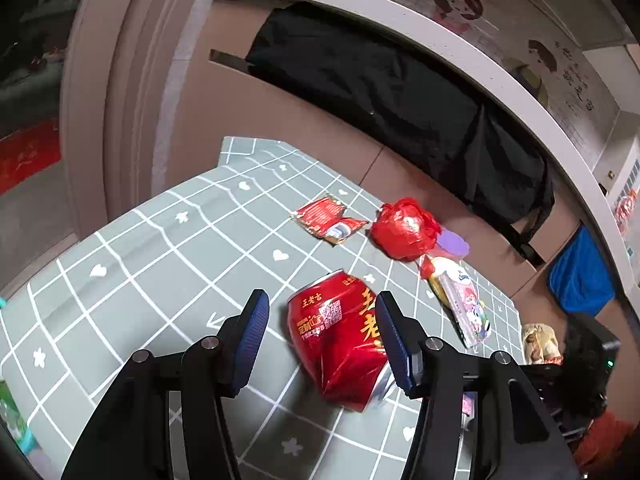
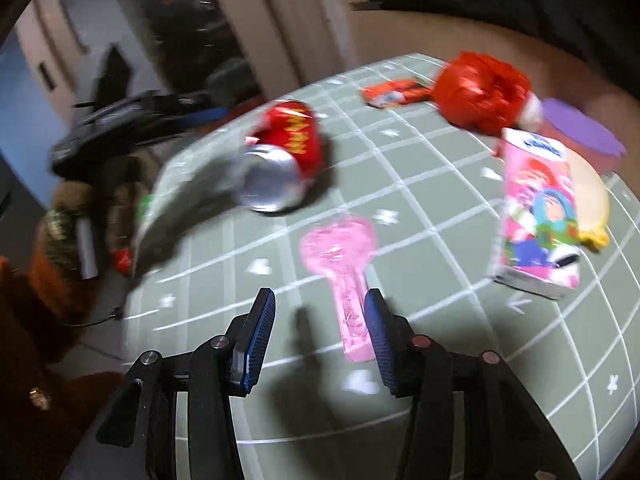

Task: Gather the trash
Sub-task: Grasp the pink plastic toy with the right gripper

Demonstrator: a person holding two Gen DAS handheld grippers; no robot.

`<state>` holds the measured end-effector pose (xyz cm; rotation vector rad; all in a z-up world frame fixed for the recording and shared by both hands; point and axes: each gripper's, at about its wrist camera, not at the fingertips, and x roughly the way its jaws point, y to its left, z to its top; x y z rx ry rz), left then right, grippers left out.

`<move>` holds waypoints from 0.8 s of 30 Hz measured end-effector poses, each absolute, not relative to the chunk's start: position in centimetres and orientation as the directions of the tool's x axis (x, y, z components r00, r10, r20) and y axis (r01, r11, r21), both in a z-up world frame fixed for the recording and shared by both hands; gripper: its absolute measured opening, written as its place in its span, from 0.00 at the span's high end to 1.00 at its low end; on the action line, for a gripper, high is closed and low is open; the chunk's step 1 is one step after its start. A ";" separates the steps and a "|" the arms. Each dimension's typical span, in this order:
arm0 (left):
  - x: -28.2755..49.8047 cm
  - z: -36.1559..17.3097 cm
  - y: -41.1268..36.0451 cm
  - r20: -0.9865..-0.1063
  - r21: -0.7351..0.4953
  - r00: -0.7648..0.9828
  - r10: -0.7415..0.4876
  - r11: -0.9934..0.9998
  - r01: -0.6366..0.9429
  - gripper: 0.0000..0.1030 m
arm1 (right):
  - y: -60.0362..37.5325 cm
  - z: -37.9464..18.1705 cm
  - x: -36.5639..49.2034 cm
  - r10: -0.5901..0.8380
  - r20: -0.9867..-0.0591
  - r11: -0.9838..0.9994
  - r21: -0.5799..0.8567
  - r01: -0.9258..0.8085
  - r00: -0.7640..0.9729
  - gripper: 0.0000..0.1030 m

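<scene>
The left tool [image 1: 322, 336] stood spread around the dented, light, slippery can [image 1: 340, 340], best pinched across its crumpled middle.

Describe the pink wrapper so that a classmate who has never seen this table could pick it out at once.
Start at the green checked tablecloth. Near its front edge, in front of the dented red can, lies the pink wrapper. It alone is flat, plain pink and spoon-shaped; the pink carton nearby is boxy and printed.

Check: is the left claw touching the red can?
Cannot tell. Left wrist view: left claw open around the dented red can; the right-side finger overlaps it, contact unclear.
</scene>
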<state>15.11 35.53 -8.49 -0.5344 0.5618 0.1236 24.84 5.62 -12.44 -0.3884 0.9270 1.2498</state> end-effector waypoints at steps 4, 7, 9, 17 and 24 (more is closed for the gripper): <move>14.7 -9.1 35.8 -0.549 -0.464 0.835 -0.038 0.845 -0.267 0.46 | 7.6 -12.1 23.5 0.592 -0.785 0.312 0.010 -0.950 0.186 0.58; 14.4 -9.6 35.8 -0.554 -0.473 0.831 -0.042 0.838 -0.273 0.46 | 9.1 -12.5 23.8 0.585 -0.788 0.286 -0.021 -0.958 0.192 0.58; 14.2 -10.0 35.8 -0.557 -0.486 0.829 -0.052 0.830 -0.274 0.46 | 10.1 -13.0 23.8 0.576 -0.788 0.278 -0.060 -0.959 0.217 0.58; 14.4 -11.0 35.2 -0.554 -0.529 0.823 -0.124 0.816 -0.233 0.42 | 11.6 -14.1 25.5 0.559 -0.796 0.328 -0.045 -0.944 0.232 0.59; 16.0 -12.5 35.1 -0.586 -0.541 0.797 -0.144 0.802 -0.253 0.36 | 7.9 -12.8 26.0 0.597 -0.770 0.407 0.048 -0.912 0.226 0.60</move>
